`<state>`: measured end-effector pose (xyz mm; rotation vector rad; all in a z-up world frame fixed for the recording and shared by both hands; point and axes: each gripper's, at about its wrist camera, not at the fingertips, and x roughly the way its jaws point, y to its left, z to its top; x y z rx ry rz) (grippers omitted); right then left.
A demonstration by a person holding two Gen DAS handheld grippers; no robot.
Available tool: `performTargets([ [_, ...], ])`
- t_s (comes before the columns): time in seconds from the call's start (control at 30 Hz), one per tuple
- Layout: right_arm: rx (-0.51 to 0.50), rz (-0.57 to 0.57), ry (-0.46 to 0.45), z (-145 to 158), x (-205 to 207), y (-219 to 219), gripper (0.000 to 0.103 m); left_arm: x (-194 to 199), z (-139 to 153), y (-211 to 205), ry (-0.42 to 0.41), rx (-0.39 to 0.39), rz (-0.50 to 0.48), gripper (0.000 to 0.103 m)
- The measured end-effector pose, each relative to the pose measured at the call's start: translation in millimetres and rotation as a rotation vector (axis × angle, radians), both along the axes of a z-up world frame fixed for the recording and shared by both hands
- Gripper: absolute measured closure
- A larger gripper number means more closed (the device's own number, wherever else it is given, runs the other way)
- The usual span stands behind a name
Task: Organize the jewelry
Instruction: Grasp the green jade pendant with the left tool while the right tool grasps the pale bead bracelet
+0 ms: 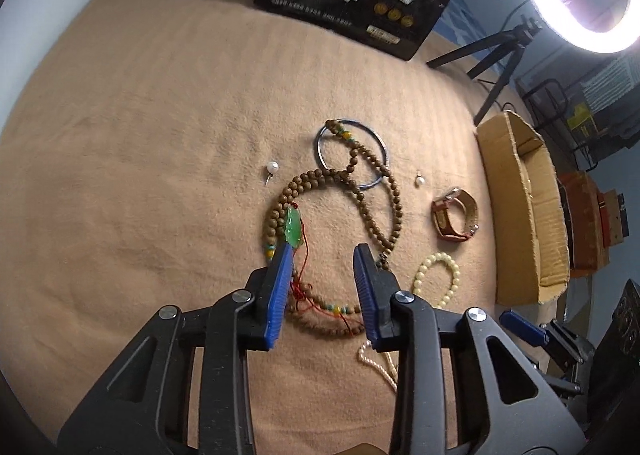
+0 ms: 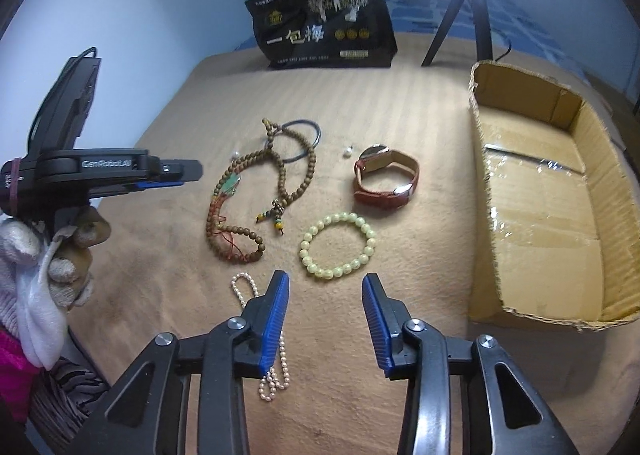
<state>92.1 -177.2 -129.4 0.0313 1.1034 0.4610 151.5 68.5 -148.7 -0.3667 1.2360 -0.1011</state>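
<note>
While both jaws stand apart and empty, the left hand-held gripper (image 1: 322,251) above the wooden bead necklace (image 1: 372,191) should pinch one strand, clear of the bangle (image 1: 326,159), bound for the cardboard box (image 2: 536,183), the right hand-held gripper (image 2: 325,283) waiting.

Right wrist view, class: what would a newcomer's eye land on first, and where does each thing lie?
The long brown wooden bead necklace with its green jade pendant sprawls mid-blanket, looped over a thin metal bangle. Right of it sit a brown leather watch and a pale green bead bracelet, with the open cardboard box beyond. The right claw hangs open in the foreground.
</note>
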Motion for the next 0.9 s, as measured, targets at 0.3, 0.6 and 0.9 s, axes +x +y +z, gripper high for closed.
performTargets([
  [0.3,-0.002,0.015,0.034,-14,13,7,0.069,19,-27,1,0.054,0.015,0.001,0.081],
  [0.6,0.006,0.013,0.076,-27,27,10,0.07,28,-39,0,0.071,0.04,0.003,0.081],
  [0.9,0.004,0.01,0.09,-30,31,11,0.07,29,-39,-3,0.067,0.047,-0.022,0.088],
])
